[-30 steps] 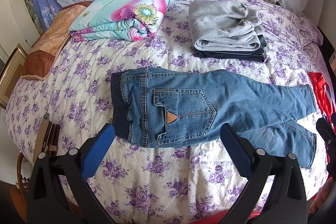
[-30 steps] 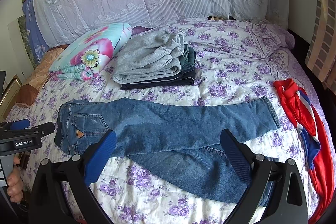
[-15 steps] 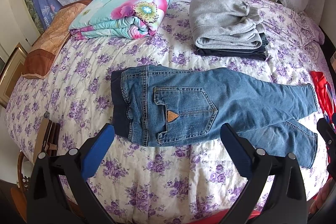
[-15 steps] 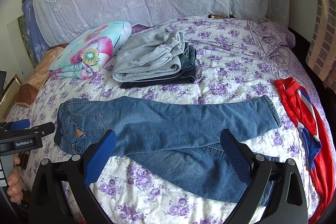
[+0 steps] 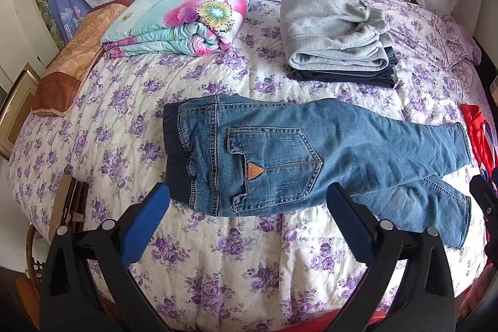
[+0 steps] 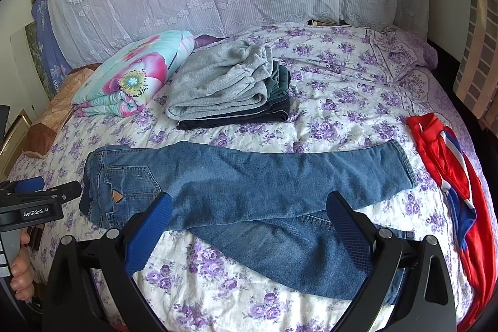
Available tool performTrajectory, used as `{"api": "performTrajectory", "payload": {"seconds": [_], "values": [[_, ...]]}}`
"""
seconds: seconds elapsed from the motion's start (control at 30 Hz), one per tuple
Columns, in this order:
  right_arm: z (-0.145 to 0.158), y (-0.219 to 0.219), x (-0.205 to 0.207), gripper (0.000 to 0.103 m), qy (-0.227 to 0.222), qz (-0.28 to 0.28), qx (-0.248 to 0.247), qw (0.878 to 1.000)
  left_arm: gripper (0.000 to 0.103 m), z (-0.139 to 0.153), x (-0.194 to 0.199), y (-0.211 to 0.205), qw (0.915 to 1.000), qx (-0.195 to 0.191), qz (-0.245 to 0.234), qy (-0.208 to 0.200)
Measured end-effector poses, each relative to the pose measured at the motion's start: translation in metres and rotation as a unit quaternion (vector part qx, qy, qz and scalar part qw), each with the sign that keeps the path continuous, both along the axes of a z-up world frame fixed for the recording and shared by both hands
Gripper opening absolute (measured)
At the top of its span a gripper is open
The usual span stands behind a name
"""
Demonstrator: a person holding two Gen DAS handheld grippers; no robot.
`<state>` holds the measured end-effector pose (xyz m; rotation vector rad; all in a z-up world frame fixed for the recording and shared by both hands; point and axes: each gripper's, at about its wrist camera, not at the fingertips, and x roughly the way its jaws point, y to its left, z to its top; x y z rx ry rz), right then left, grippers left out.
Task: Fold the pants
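A pair of small blue jeans (image 5: 298, 154) lies flat on the bed, waistband to the left, back pocket up, one leg folded over the other, the legs splaying apart at the right end. It also shows in the right wrist view (image 6: 255, 185). My left gripper (image 5: 246, 201) is open and empty, hovering just short of the waist end. My right gripper (image 6: 249, 210) is open and empty, hovering over the legs. The left gripper's body (image 6: 34, 204) shows at the left edge of the right wrist view.
A stack of folded grey and dark clothes (image 5: 336, 36) lies behind the jeans. A folded floral quilt (image 5: 186, 14) lies at the back left. A red and blue garment (image 6: 451, 176) lies to the right. The purple-flowered bedspread (image 5: 218, 254) covers the bed.
Both grippers have drifted slightly; the jeans sit a little lower and nearer in the left wrist view. Nothing was gripped or moved on the bed.
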<state>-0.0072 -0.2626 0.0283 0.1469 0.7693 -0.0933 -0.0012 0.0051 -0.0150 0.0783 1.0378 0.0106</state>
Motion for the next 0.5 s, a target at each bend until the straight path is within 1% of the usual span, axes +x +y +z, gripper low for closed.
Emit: {"api": "performTrajectory", "payload": {"seconds": [0.5], "values": [[-0.0027,-0.0026,0.0025,0.100,0.003,0.000,0.001,1.000,0.098,-0.0064,0.0005,-0.0018,1.0000,0.001,0.000,0.009]]}}
